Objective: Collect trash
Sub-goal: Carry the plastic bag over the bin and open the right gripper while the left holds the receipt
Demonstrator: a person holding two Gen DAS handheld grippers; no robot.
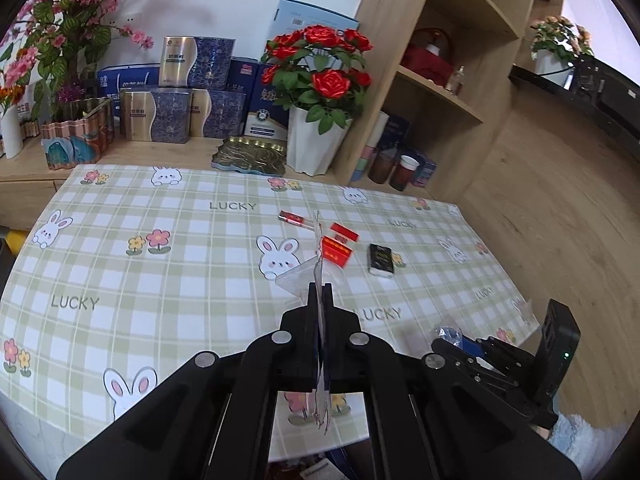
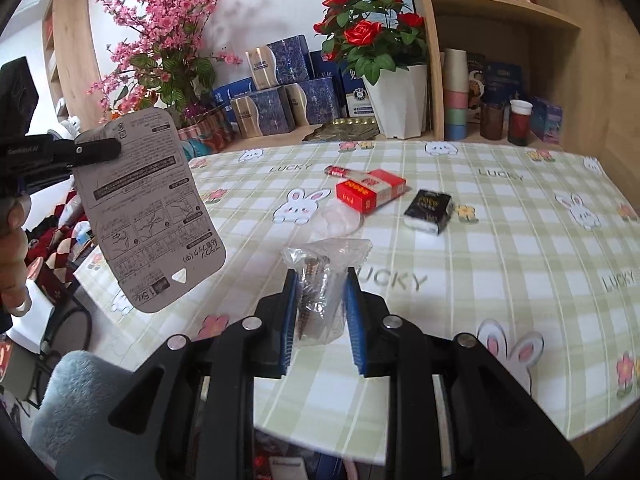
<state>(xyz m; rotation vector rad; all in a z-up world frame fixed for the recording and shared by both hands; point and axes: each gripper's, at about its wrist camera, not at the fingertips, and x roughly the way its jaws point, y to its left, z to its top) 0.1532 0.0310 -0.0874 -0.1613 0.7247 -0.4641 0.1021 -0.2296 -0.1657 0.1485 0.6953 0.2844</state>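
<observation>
Left gripper (image 1: 320,292) jaws clamp the blister card (image 2: 148,216) edge-on; right gripper (image 2: 322,300) jaws pinch the screw bag (image 2: 320,280). The red box (image 2: 370,190) lies beyond both on the table (image 2: 520,280), nearer the right.

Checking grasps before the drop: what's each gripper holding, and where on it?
Left gripper: shut on the blister card, pinched edge-on at its upper edge. Right gripper: shut on the clear bag of screws, jaws clamping its lower half.
</observation>
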